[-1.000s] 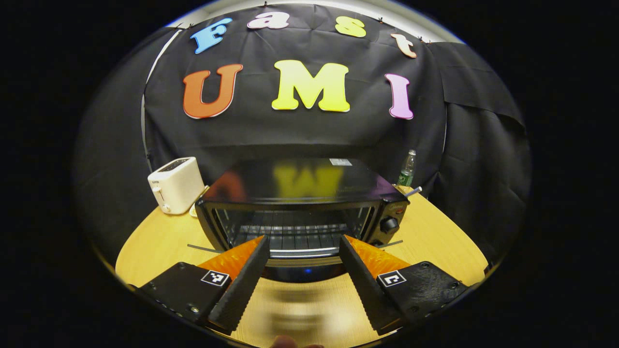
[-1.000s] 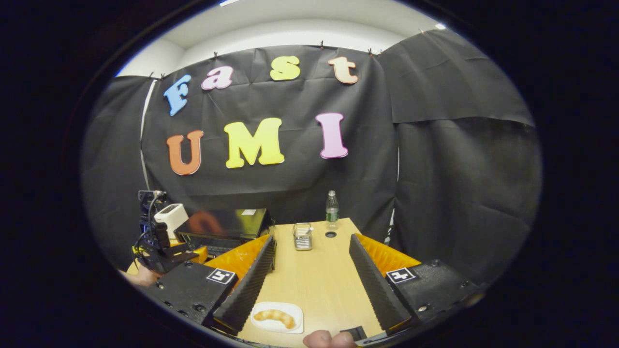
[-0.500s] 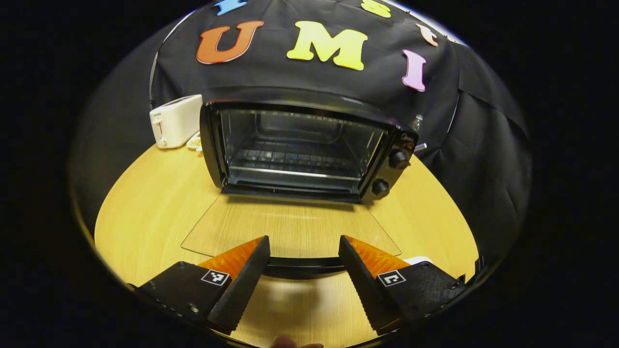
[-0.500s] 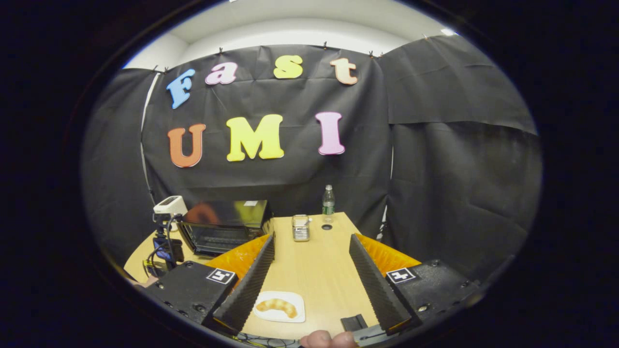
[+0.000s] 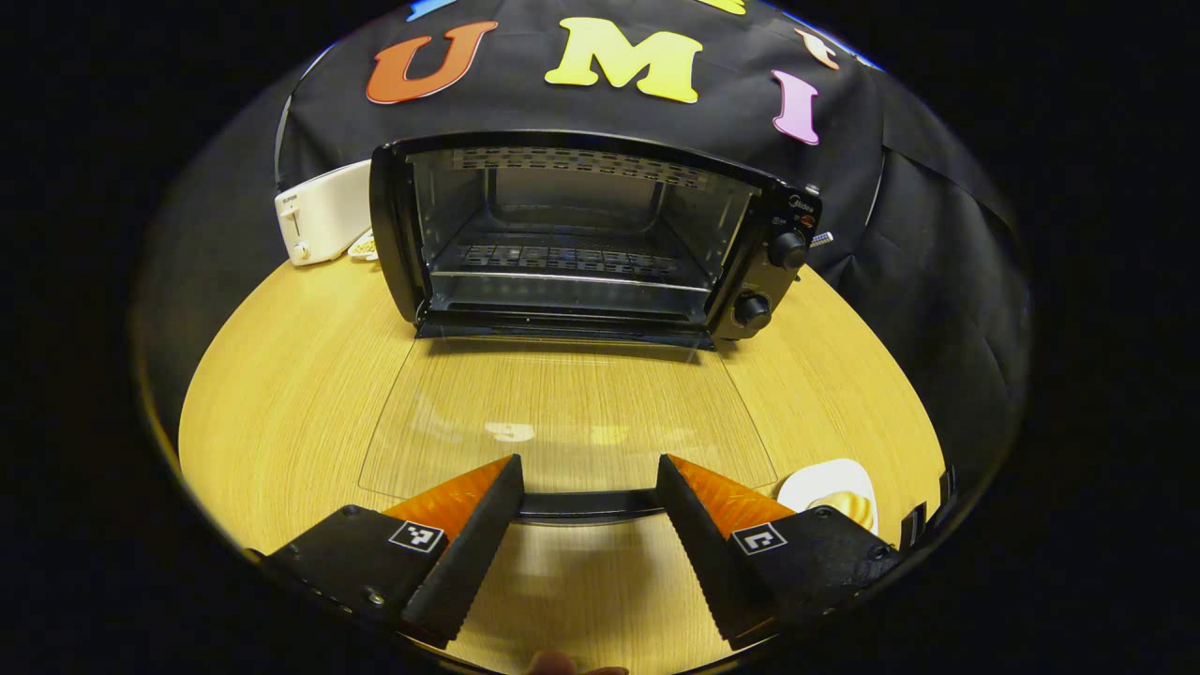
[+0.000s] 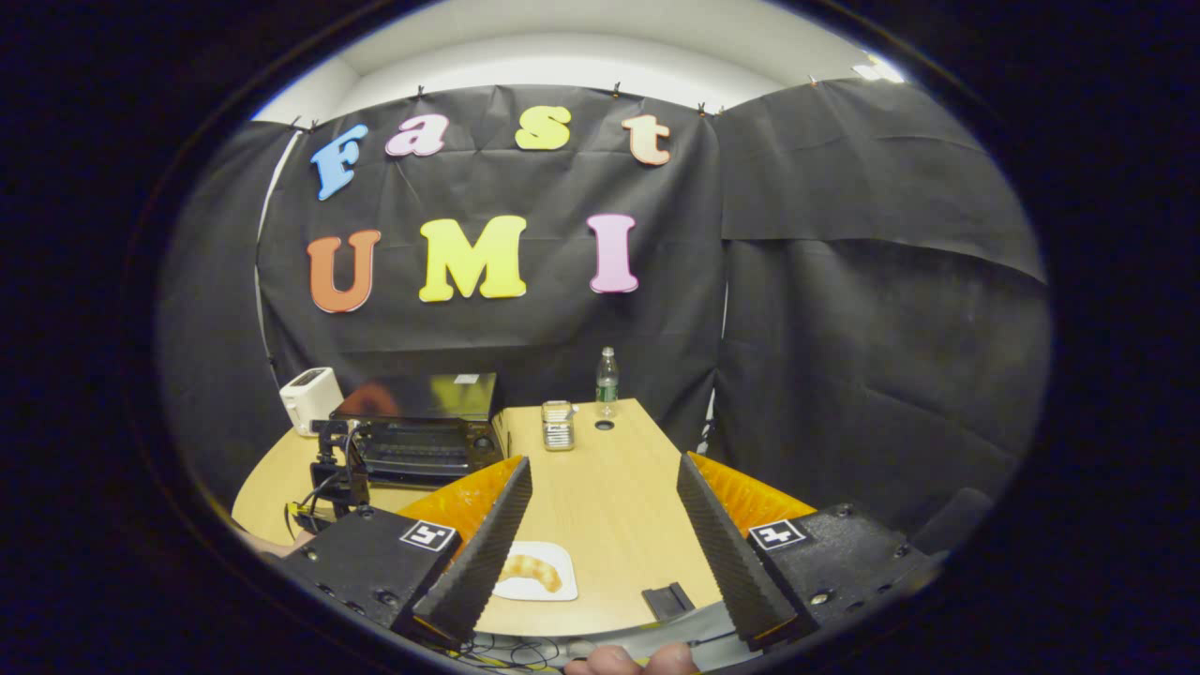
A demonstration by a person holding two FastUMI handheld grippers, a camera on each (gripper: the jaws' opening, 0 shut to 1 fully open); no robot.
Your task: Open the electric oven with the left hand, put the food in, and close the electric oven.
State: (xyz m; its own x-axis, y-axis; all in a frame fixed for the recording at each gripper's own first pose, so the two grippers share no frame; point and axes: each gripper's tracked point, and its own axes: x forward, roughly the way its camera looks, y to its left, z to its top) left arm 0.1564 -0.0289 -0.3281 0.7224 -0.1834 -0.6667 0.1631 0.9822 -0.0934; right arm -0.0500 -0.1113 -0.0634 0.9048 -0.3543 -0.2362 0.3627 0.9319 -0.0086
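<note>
The oven (image 5: 581, 239) door (image 5: 562, 412) is laid flat, its handle (image 5: 586, 504) between the spread left gripper (image 5: 586, 511) fingers. The right gripper (image 6: 600, 525) is held wide open above the bread (image 6: 530, 569) at bottom centre.

A black electric oven (image 5: 581, 234) with black knobs and a clear glass door (image 5: 562, 412) sits on a light, wood-grained table (image 5: 281, 394). Its inside is grey metal with a dark slotted rack. A white toaster (image 5: 319, 211) stands beside it. A golden-brown, crescent-shaped piece of food (image 6: 531, 569) lies on a white plate (image 6: 553, 587). At the table's far end are a clear bottle with a green label (image 6: 607, 380) and a silvery metal container (image 6: 558, 425).
</note>
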